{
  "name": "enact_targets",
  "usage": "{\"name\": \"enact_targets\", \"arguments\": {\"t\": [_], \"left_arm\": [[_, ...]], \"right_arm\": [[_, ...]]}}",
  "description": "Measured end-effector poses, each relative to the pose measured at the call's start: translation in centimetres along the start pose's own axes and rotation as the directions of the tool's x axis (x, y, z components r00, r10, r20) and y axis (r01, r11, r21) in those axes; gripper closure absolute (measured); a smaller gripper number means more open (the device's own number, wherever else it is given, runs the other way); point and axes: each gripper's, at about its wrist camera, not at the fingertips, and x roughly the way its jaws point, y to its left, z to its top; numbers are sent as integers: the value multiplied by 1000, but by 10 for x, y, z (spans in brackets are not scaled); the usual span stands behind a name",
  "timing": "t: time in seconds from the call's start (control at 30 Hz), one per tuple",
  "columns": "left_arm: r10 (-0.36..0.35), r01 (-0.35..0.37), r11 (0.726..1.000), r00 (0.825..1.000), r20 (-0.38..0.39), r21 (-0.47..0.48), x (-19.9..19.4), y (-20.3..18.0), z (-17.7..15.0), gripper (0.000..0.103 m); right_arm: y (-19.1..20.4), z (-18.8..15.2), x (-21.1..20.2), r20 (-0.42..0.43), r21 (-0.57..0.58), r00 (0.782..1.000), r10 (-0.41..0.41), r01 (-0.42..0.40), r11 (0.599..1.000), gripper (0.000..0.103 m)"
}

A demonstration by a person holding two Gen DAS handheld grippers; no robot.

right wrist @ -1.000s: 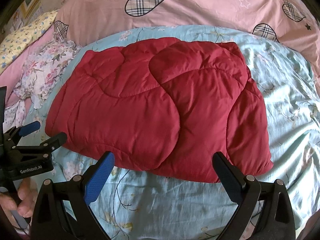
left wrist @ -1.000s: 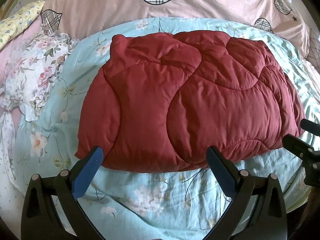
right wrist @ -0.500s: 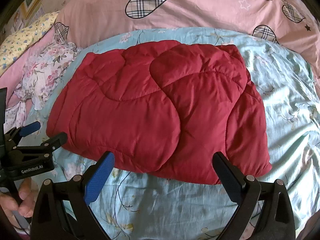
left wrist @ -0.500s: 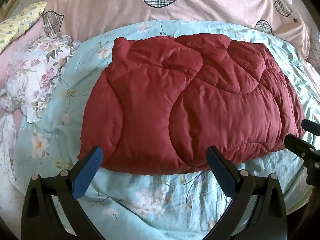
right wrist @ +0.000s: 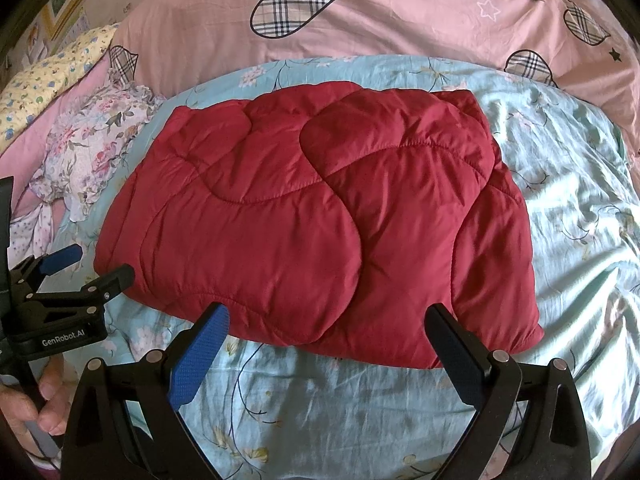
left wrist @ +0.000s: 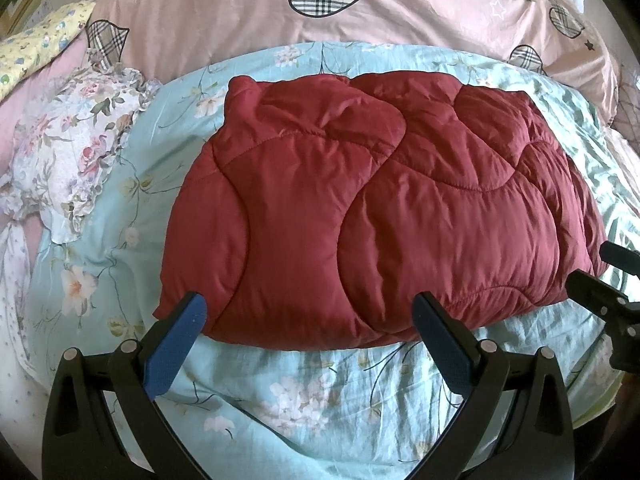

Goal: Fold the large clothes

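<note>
Left gripper [left wrist: 308, 312] spread wide and empty, folded red quilted jacket [left wrist: 380, 208] flat mid-bed on light blue floral sheet [left wrist: 304, 392] just beyond both sets of tips, right gripper [right wrist: 328, 320] likewise spread, holding nothing.

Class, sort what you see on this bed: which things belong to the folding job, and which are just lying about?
Belongs to the job:
red quilted garment
left claw, open
right claw, open

Just lying about:
floral frilled cloth
pink heart-print duvet
yellow patterned pillow
blue floral sheet, only the work surface
</note>
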Motion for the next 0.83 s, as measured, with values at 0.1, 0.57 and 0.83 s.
{"name": "enact_targets", "arguments": {"t": [0.1,0.57,0.83], "left_arm": [[-1,1,1000,1000,1,0,-1,-1,0,0],[-1,1,1000,1000,2,-14,3,4,3,0],[-58,58,998,998,14,-27,5,7,6,0]], "right_arm": [[0,0,0,0,1,1000,0,0,1000,4],[-4,1,-1,3,6,1000,-1,1,1000,4],[-12,1,8,-4,28,1000,6,-6,1000,4]]}}
